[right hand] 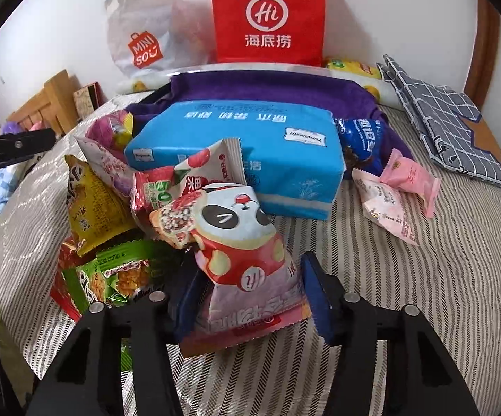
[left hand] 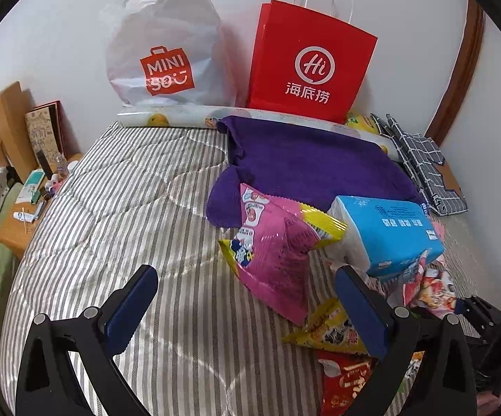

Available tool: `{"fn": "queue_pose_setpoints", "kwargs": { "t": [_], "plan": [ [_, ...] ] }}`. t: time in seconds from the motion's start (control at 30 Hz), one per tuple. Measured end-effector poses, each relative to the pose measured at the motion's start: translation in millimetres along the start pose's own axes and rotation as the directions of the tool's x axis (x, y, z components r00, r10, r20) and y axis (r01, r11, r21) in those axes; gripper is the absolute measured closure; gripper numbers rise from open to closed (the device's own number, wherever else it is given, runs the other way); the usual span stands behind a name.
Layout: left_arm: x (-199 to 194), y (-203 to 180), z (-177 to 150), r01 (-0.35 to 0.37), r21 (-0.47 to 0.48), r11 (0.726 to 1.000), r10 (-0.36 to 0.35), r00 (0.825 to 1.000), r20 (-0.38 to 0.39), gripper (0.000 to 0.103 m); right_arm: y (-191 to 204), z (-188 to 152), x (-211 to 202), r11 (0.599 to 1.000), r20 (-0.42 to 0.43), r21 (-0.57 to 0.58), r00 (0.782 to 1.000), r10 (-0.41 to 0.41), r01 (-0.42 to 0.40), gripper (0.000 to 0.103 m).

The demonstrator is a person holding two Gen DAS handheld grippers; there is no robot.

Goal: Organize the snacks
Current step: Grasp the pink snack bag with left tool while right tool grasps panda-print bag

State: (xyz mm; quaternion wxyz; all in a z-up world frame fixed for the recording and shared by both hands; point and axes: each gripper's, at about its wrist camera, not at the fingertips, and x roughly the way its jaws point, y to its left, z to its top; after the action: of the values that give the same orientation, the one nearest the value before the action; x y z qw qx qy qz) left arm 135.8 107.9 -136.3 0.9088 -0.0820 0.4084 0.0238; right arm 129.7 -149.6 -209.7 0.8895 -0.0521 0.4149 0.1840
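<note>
Striped grey-and-white quilt covers a bed, white wall behind, w/ the snacks heaped toward the quilt's near-right part.

Left gripper hangs over bare stripes w/ jaws wide apart, nothing between them. Just beyond it lies a crinkly pink-and-yellow foil snack bag; its print is too creased to read. Risk there: the right-hand finger sits right beside a small yellow foil packet and a red snack pouch, so a careless sweep could knock them toward the near edge of the quilt.

Right gripper has a glossy pink-white pouch w/ a cartoon panda face between its jaws. Left pad looks pressed into the bag; contact on the right pad can't be confirmed, so whether it's truly gripped is unclear. Judgement: the pouch is puffy and slick, so a shallow pinch may slip or crush what's inside. It also leans on a red-white sachet marked "50", so lifting it could drag neighbours along.

Readable writing, left to right: white plastic carrier bag says "MINISO"; red paper carrier bag w/ white cord handles shows "Hi" in a ring above "海底捞"; blue soft tissue pack carries Chinese print, too small to make out.
</note>
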Motion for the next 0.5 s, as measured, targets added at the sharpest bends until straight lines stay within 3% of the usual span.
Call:
{"fn": "queue_pose_setpoints", "kwargs": {
  "t": [0.5],
  "plan": [
    [49.4,-8.9,33.0,0.042,0.100,0.994,-0.032,0.995,-0.100,0.002,-48.8,8.8,-28.2,0.987,0.065,0.137,0.993,-0.097,0.088,0.050]
  ]
}}
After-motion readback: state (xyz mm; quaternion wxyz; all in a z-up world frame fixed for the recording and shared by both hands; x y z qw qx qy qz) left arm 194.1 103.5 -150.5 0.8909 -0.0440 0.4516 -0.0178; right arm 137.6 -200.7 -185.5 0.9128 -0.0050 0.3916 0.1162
